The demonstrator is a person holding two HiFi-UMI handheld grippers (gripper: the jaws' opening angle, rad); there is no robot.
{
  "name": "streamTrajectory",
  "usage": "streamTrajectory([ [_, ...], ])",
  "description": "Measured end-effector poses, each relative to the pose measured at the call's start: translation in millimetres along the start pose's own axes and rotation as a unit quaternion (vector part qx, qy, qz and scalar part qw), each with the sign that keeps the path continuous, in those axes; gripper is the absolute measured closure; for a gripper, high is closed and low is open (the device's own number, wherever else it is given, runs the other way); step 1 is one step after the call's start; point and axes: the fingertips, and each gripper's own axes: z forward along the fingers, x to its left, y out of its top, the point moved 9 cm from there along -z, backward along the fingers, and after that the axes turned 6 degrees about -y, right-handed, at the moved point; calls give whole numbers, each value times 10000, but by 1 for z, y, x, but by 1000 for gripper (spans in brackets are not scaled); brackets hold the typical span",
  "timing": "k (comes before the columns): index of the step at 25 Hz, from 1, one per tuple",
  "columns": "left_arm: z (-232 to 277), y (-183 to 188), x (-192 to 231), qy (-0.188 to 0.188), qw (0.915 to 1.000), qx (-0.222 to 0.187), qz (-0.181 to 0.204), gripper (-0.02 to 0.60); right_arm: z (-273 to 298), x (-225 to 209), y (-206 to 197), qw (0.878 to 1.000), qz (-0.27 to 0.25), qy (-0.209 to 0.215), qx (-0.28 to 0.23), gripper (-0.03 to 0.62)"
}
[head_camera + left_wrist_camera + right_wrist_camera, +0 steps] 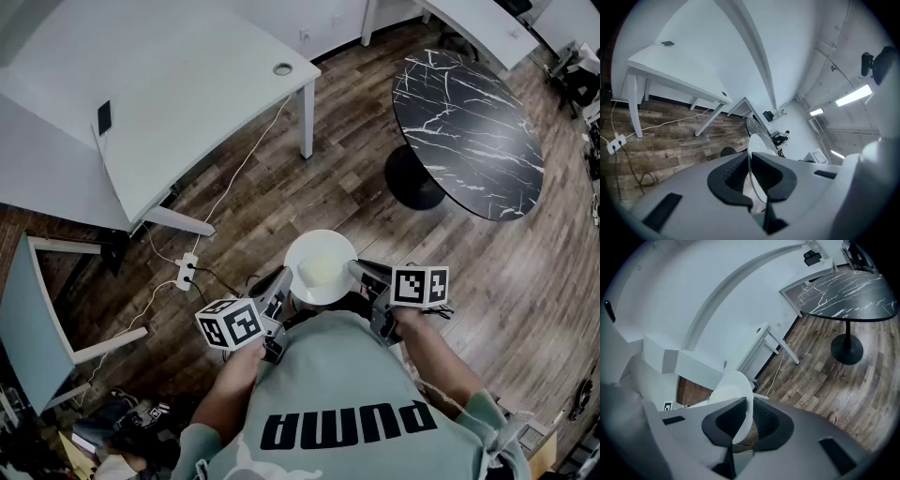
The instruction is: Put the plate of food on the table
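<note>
Left gripper (pixel 279 286) and right gripper (pixel 364 274) pinch opposite rims of the plate (pixel 321 267), off any surface; best carried level, both moving together, to the black table (pixel 469 131).

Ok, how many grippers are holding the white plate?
2. The left gripper is clamped on the left rim of the plate, and the right gripper is clamped on its right rim.
</note>
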Motion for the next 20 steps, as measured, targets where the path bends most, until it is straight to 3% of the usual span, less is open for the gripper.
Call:
streamTrajectory([
  [20,104,-9,-76,-37,9960,714,542,552,-82,-86,36,9970,517,115,-567,549],
])
